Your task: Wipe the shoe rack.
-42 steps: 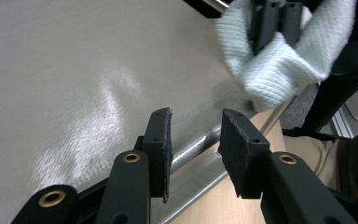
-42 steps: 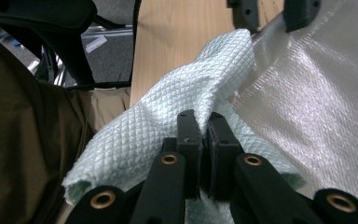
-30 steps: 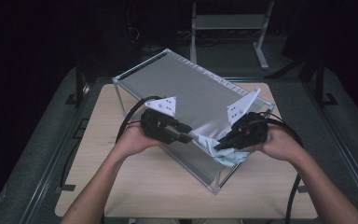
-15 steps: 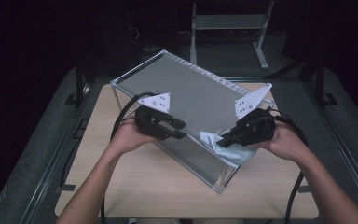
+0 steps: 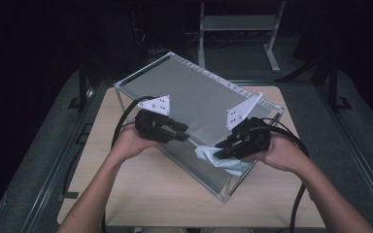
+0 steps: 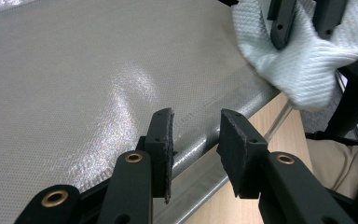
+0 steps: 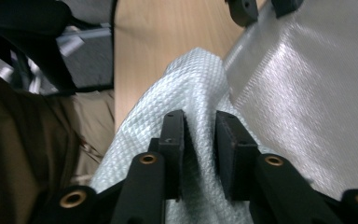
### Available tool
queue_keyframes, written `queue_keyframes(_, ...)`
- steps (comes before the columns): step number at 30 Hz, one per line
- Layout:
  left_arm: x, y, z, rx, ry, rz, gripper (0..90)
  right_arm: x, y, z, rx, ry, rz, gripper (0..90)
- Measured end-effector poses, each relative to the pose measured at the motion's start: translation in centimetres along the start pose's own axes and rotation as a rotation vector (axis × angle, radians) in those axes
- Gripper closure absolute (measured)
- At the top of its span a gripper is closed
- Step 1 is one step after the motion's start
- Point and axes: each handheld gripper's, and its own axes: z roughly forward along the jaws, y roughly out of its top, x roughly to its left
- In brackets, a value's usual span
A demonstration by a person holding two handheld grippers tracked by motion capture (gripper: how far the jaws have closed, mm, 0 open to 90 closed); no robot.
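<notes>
I'm watching my right gripper [image 7: 196, 140], whose jaws have just been opening around the cloth [image 5: 216, 158] on the rack's [image 5: 194, 97] near right corner, so it's probably slipping off while my left gripper [image 6: 196, 140] is hovering part-open and empty.

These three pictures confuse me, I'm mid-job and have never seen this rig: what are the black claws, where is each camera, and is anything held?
A person holds a two-jaw hand tool in each hand. The high view looks down on a wooden table bearing a metal-framed rack with grey mesh fabric. The other two cameras ride on the tools, looking along their black jaws. The left gripper stands open astride the rack's near edge, gripping nothing. The right gripper has a pale blue cloth between its jaws at the rack's corner; those jaws have just been opening, and whether the pads press on it now is unclear.
</notes>
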Motion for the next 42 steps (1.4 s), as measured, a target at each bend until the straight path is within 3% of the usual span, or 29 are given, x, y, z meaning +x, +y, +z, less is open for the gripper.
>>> queue_keyframes(4, 0.0, 0.0, 0.1, -0.005, -0.001, -0.011, 66.8, -0.2, -0.3, 0.0, -0.027, 0.024, 0.017, 75.7)
queue_keyframes(7, -0.1, 0.2, 0.4, -0.011, 0.009, -0.010, 67.1, -0.4, -0.4, -0.1, -0.064, 0.060, 0.048, 66.1)
queue_keyframes(19, -0.3, 0.9, 1.4, -0.018, 0.028, -0.013, 66.8, 0.4, -0.2, 0.2, 0.020, -0.054, -0.005, 66.0)
queue_keyframes(34, -1.0, 2.9, 3.8, 0.000, 0.006, 0.011, 66.5, -1.7, -3.9, -2.6, 0.002, -0.130, 0.070, 69.6)
queue_keyframes(42, 0.0, 2.6, 2.5, 0.008, 0.005, -0.021, 69.0, -2.8, -4.9, -3.5, -0.006, -0.157, 0.098, 71.8)
